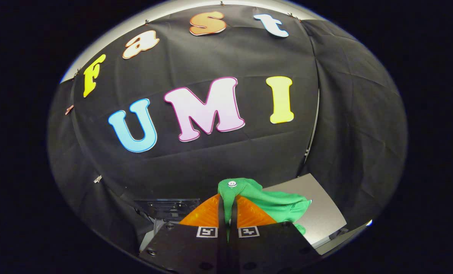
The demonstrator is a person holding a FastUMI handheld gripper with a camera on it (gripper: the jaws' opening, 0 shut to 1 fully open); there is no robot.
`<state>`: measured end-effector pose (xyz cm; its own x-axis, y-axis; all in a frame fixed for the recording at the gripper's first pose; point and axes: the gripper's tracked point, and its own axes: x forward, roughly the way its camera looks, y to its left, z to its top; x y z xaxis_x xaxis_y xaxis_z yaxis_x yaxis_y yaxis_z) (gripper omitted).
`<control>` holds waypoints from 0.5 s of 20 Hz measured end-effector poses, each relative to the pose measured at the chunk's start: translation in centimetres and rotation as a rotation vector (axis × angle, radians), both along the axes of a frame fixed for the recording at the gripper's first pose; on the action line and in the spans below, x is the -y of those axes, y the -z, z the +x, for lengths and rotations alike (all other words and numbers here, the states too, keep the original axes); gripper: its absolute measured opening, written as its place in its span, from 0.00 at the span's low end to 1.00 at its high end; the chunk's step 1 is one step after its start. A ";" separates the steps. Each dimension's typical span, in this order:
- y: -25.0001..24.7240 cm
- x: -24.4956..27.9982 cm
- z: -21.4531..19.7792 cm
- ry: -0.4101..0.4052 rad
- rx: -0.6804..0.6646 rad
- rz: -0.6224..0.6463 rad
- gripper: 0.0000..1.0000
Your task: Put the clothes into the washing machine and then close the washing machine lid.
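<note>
A green garment (272, 203) with a small white snap button hangs from my gripper (227, 207), whose two fingers are shut on a fold of it. The cloth bunches above the fingertips and drapes to the right of them. Behind the draped cloth, to the right, lies a flat grey panel (321, 213), which looks like the washing machine's lid or top. To the left, beyond the fingers, a dark glossy part of the machine (165, 209) shows; I cannot tell whether it is the opening.
The booth's black cloth wall (211, 160) stands close ahead and wraps round on both sides. A pale pole (314, 125) runs up the wall's right corner.
</note>
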<state>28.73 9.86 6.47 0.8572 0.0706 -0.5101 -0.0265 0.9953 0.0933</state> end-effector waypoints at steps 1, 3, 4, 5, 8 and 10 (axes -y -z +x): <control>-1.0 -1.1 0.0 -0.012 0.015 -0.002 0.05; -2.6 -3.6 -0.3 -0.040 0.040 -0.005 0.05; -3.2 -4.3 0.0 -0.055 0.052 -0.007 0.05; -3.7 -5.7 -0.1 -0.071 0.064 -0.006 0.05; -4.4 -10.1 -0.9 -0.119 0.071 0.029 0.05; -4.1 -13.1 -1.4 -0.154 0.069 0.050 0.05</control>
<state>27.36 22.98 10.53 0.8670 0.2280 -0.4430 -0.1866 0.9730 0.1357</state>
